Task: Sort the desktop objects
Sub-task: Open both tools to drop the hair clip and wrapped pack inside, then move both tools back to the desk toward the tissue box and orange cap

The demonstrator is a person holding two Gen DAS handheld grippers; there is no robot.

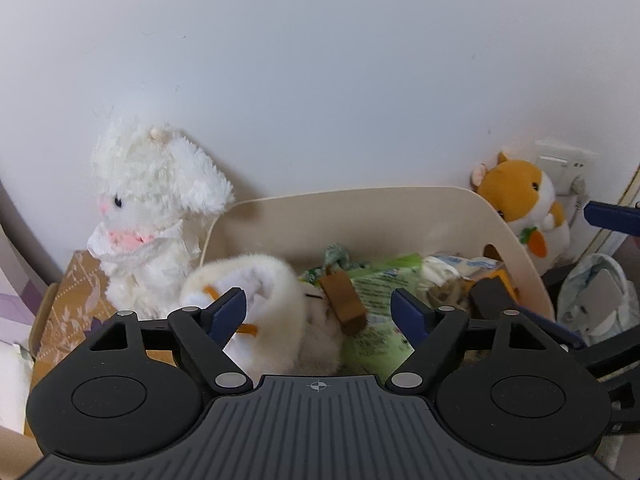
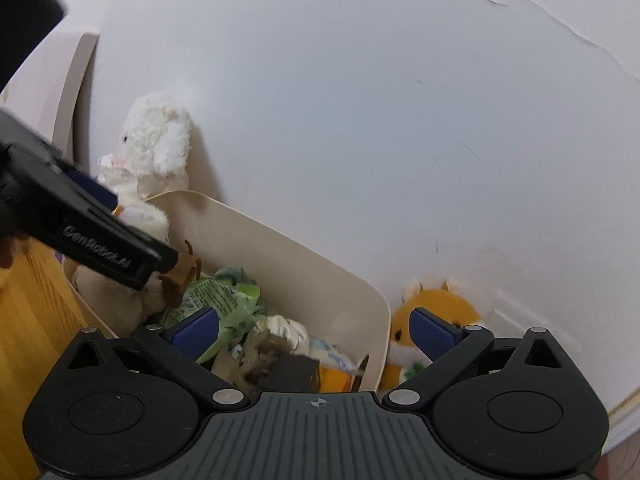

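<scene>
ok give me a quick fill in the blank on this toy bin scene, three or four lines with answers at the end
1. The white plush rabbit sits outside the cream bin, against the ____.
2. The plush hamster beside the bin's other end is white and ____.
3. The left gripper has its jaws ____ above the bin.
4. The crumpled packet inside the bin is coloured ____.

Missing words: wall; orange; open; green
</scene>
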